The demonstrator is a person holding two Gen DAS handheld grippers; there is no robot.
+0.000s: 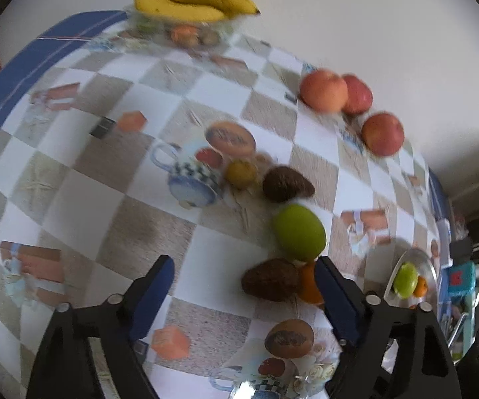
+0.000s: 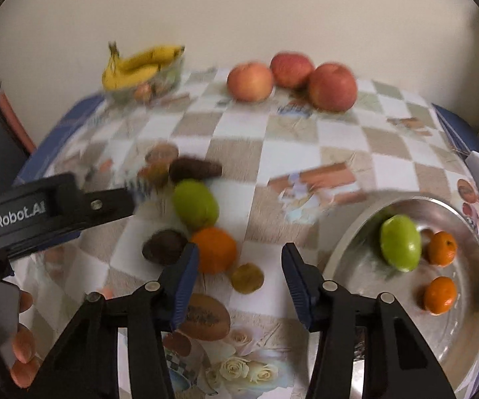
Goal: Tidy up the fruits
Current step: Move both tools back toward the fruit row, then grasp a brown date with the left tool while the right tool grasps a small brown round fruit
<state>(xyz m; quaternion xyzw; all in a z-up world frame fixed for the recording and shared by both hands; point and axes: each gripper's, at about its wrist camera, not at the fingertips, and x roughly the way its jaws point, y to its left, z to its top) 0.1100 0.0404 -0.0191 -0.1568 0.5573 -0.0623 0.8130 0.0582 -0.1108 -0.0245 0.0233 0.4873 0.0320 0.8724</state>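
Hovering over the checked tablecloth (image 2: 292,153), the right gripper (image 2: 239,266) has its jaws parted with nothing pressed between them; a small yellowish fruit (image 2: 247,277) lies on the cloth in the gap, an orange (image 2: 215,249) just beside its left finger. On the left gripper (image 1: 244,286) the jaws are spread too, a brown fruit (image 1: 270,284) lying loose on the cloth between them, touching neither pad. Right of it all, the steel bowl (image 2: 349,232) holds a green fruit (image 2: 400,242) and two small oranges (image 2: 440,295). Apples (image 2: 332,86) and bananas (image 2: 140,66) wait at the far edge
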